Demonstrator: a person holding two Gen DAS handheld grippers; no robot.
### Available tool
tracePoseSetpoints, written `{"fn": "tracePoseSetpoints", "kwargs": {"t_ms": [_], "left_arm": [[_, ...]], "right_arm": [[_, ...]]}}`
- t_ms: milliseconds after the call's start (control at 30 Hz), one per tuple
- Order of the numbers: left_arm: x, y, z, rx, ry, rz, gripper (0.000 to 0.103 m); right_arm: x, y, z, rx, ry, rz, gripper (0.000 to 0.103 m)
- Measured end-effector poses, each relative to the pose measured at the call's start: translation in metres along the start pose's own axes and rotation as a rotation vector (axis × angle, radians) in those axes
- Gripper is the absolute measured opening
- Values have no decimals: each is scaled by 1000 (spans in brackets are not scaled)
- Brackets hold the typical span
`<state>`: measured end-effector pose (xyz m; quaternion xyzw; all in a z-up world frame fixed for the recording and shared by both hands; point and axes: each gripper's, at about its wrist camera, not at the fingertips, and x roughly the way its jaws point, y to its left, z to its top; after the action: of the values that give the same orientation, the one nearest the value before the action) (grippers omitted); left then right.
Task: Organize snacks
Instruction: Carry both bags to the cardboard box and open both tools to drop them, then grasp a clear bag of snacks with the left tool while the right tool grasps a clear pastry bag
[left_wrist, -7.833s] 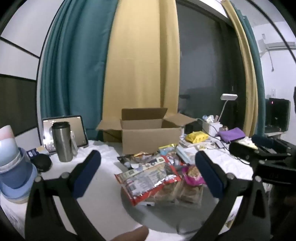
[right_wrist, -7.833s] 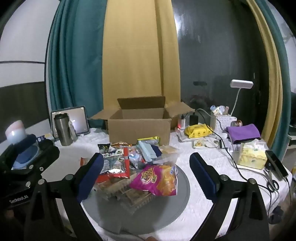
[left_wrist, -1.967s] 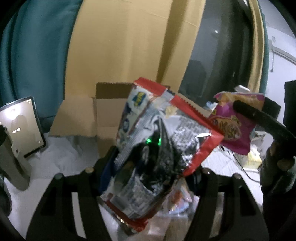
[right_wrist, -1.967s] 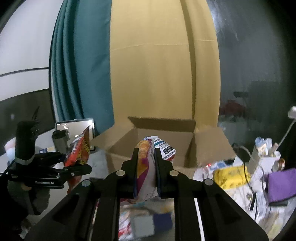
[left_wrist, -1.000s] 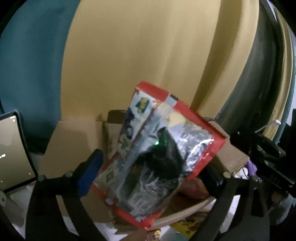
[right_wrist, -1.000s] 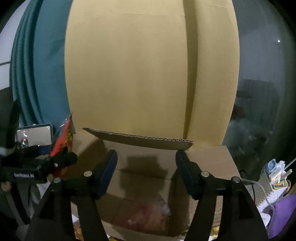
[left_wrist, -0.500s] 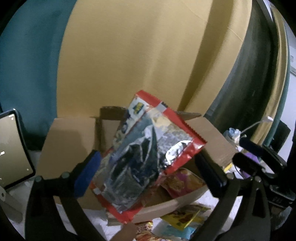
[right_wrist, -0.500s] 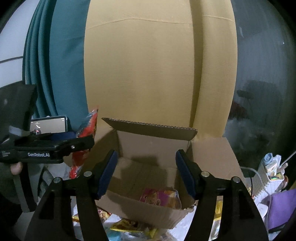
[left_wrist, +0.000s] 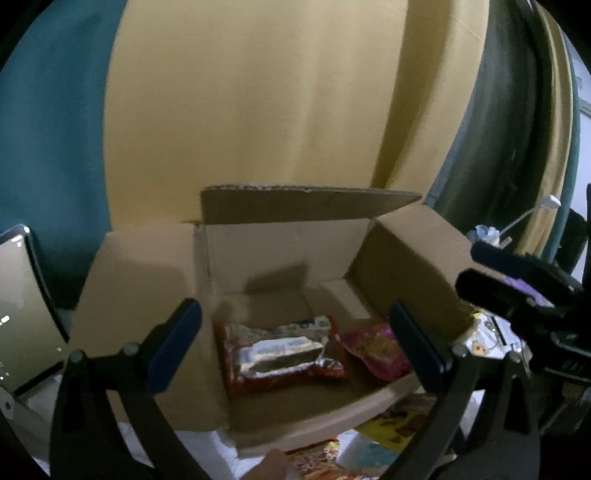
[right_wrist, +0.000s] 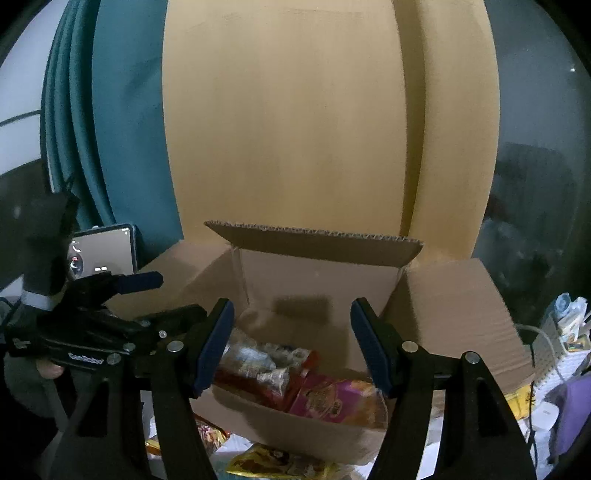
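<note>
An open cardboard box (left_wrist: 280, 243) (right_wrist: 454, 306) stands on the white table. On its floor lie a red and silver snack bag (left_wrist: 280, 350) (right_wrist: 258, 365) at the left and a pink snack bag (left_wrist: 376, 349) (right_wrist: 332, 400) at the right. My left gripper (left_wrist: 295, 341) hangs open just before the box's front, nothing between its blue pads (left_wrist: 175, 343). My right gripper (right_wrist: 295, 349) is open too, above the box's front wall, and holds nothing. In the right wrist view, the left gripper (right_wrist: 147, 299) shows at the left edge.
More snack packets lie on the table in front of the box (left_wrist: 399, 424) (right_wrist: 273, 461). A lit tablet (right_wrist: 103, 251) (left_wrist: 18, 310) leans at the left. A white basket of small items (right_wrist: 561, 328) and a purple cloth (right_wrist: 569, 406) sit at the right. Yellow and teal curtains hang behind.
The red and silver bag, hanging between my left gripper's fingers before, now lies inside the box beside the pink bag. The right gripper has drawn back slightly and stays open.
</note>
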<state>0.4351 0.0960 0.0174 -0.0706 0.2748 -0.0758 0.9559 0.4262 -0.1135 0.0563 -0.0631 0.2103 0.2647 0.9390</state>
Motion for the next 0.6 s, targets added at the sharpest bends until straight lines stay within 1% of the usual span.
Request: {"fn": "tracePoseSetpoints", "kwargs": {"t_ms": [100, 233, 300, 433, 600], "left_arm": [[-14, 1, -4, -8, -25, 4, 102], [-42, -7, -13, 35, -65, 29, 102], [-59, -14, -20, 48, -74, 22, 102], [-90, -23, -34, 42, -79, 0, 102], [-118, -36, -54, 42, -66, -29, 102]], "right_arm": [[1, 0, -2, 3, 11, -2, 69], [-13, 2, -3, 6, 5, -2, 69], [-24, 4, -4, 7, 0, 1, 69], [-48, 10, -8, -2, -8, 6, 69], [-78, 15, -19, -6, -14, 3, 69]]}}
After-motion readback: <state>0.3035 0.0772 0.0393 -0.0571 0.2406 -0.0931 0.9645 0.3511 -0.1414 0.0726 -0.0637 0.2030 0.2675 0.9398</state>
